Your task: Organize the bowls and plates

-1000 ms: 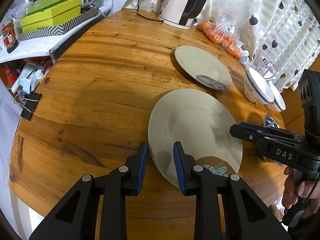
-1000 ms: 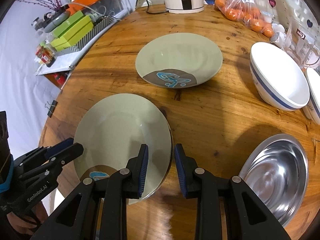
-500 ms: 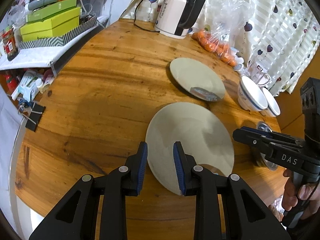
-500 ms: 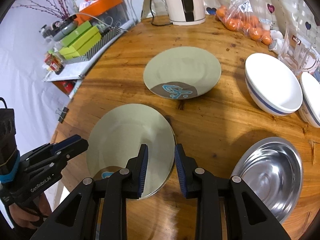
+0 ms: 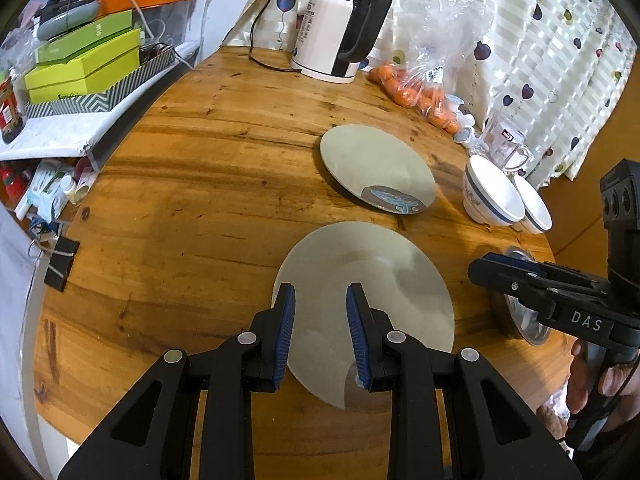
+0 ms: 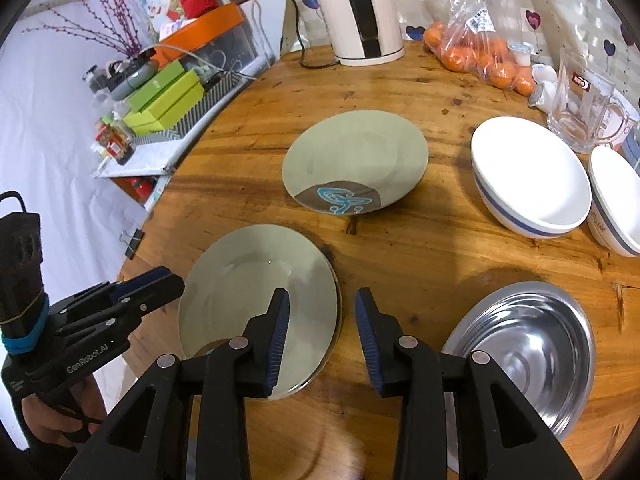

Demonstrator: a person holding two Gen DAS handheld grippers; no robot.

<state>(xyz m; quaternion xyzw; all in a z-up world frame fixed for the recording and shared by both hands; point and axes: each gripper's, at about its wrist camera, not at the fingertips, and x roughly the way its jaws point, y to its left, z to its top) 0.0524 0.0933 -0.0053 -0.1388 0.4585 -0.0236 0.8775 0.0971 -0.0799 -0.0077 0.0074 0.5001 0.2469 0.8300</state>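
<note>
Steel bowl [image 6: 520,352] (plain in right view)

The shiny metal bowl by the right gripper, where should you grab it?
Grip the shiny metal bowl by its thin flat rim on the near side, one finger inside and one outside. It sits upright on the wooden table, too wide to span, and the right gripper, jaws opening and empty, is closest.

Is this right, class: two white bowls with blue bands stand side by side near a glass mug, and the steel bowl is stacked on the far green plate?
Not quite. The steel bowl sits by itself on the wooden table, apart from the far green plate, which carries nothing. The right wrist view shows this. The two white bowls do stand side by side near the glass mug.
</note>
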